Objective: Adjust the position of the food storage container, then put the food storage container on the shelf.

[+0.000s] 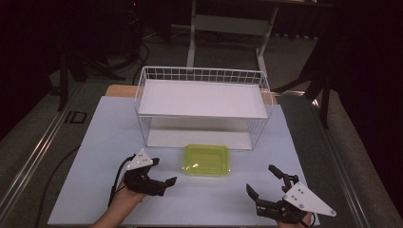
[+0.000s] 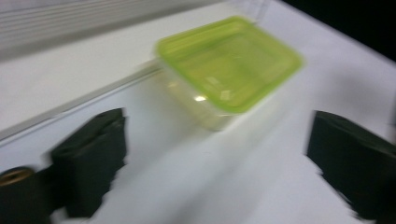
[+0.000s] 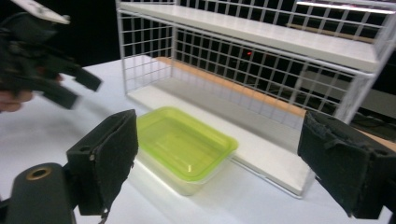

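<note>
Dark floor and the legs of a pale desk frame fill the top of the high view, and below them a pale grey counter (image 1: pixel 95 142) spreads across the middle and bottom of the frame. At the upper centre of the counter stands a white wire-mesh rack with a flat white shelf (image 1: pixel 203 98); its open front faces the bottom of the frame.

Just in front of the rack's lower board, at the centre of the high view, sits a shallow rectangular clear plastic container with a lime-green lid (image 1: pixel 206 160). It rests flat on the counter with its lid on, touching neither tool. In the right gripper view the container (image 3: pixel 183 144) lies at centre, just beside the rack's base (image 3: pixel 261 154).

At the lower left of the high view the left hand-held gripper (image 1: pixel 164 183) points toward the right of the frame, near the container but apart from it. Its jaws stand wide apart with nothing between them; in the blurred left gripper view they flank bare counter, with the container (image 2: pixel 229 63) beyond them at upper centre.

At the lower right of the high view the right hand-held gripper (image 1: pixel 263 183) points up and left, its jaws likewise spread wide and empty, well clear of the container.
</note>
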`<state>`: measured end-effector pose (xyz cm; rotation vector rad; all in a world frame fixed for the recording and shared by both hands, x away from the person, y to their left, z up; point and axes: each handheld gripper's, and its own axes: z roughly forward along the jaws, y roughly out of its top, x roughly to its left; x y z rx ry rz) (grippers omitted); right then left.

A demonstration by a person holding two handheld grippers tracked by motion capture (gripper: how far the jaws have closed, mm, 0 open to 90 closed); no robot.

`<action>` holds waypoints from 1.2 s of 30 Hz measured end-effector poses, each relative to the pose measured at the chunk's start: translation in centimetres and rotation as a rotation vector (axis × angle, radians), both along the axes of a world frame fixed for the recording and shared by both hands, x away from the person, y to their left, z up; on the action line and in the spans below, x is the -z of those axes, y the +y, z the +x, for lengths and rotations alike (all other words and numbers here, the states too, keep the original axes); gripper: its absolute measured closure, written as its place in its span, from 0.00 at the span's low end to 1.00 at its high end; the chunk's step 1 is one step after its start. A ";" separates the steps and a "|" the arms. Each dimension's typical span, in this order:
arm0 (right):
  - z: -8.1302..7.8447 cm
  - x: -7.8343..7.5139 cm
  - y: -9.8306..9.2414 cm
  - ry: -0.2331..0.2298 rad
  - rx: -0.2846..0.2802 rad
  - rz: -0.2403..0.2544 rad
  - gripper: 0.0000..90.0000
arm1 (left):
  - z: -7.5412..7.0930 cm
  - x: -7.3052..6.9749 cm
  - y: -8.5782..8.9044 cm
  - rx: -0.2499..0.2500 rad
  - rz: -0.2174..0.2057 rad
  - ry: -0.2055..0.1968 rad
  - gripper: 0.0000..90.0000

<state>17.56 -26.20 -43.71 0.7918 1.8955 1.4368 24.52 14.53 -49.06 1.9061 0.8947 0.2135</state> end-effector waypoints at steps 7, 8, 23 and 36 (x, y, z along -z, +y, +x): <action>0.4 0.2 -0.2 0.039 -0.020 0.000 0.22 | -0.2 -1.0 0.4 0.032 -0.071 -0.052 0.03; 0.4 0.2 -0.2 0.039 -0.020 0.000 0.22 | -0.2 -1.0 0.4 0.032 -0.071 -0.052 0.03; 3.9 -1.2 1.0 0.138 -0.072 -0.051 0.14 | 1.7 -4.6 -2.3 0.154 -0.115 -0.088 0.04; 8.8 -0.7 1.7 0.343 -0.044 0.010 0.13 | 5.4 -4.1 -4.1 0.078 -0.082 0.004 0.04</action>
